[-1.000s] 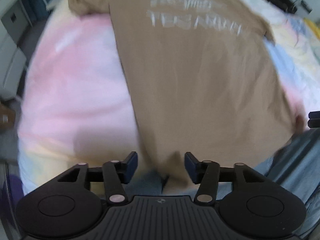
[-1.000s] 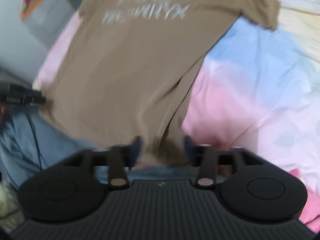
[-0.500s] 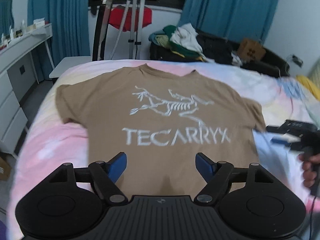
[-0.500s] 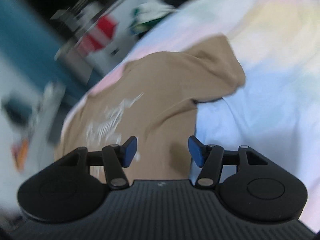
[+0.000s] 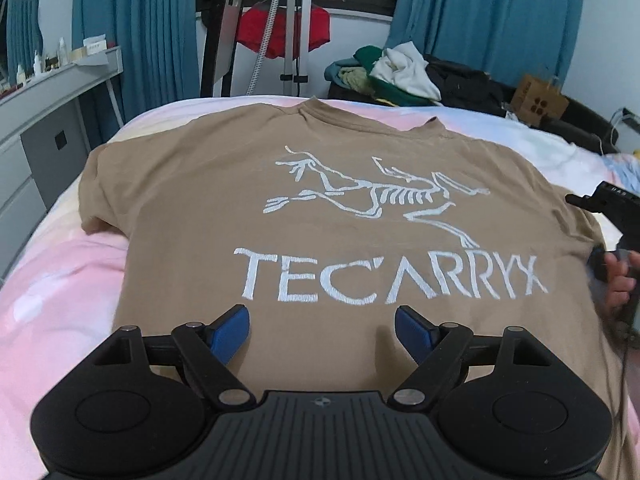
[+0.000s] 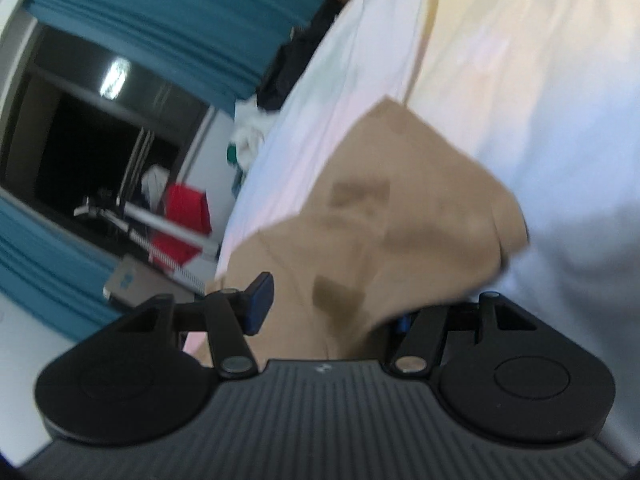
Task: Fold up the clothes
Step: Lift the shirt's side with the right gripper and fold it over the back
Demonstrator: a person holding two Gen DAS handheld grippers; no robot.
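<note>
Tan T-shirt (image 5: 224, 216) flat on bed (image 5: 60, 300)

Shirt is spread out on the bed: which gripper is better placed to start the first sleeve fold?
Probably the right gripper: its open jaws already straddle the T-shirt's sleeve. The left gripper is open over the shirt's middle, away from either sleeve.

T-shirt (image 5: 360, 200): tan, white print | bedsheet (image 5: 60, 280): pastel | curtains (image 5: 152, 28): teal
</note>
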